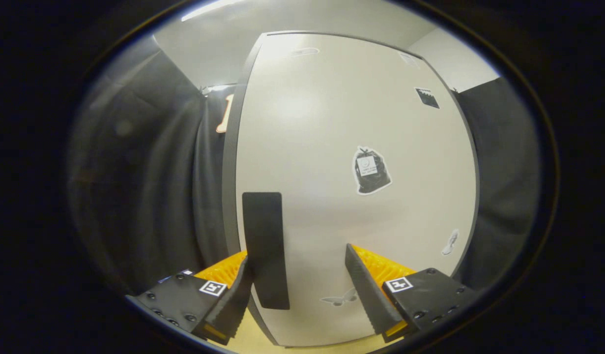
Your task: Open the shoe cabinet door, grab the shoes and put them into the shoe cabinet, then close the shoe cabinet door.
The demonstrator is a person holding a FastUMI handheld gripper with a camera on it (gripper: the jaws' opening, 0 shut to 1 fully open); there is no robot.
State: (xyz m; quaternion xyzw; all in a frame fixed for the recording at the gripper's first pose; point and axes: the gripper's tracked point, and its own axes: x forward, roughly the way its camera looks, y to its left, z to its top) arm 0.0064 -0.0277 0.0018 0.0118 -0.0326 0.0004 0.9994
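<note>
Tongs (302, 290) released, fingers apart. Dark handle (265, 248) just inside left finger (231, 307), possibly touching. Pale cabinet door (351, 196) directly ahead, with stickers.

One tool (297, 290) is in view, with two fingers (366, 290) spread apart and gripping nothing.

Just ahead of the tool stands one shoe cabinet door (351, 187), pale and shut. It carries one dark upright handle (265, 248), which lies between the fingers, close against the left one.

On the door beyond the fingers there are several stickers: one dark bag-shaped sticker (371, 171) above the right finger, one small dark square sticker (427, 97) far beyond it, one pale butterfly sticker (339, 298) between the fingers, and one pale small sticker (450, 242) out past the right finger. Two more faint marks near the door's far end are too dim to identify.
</note>
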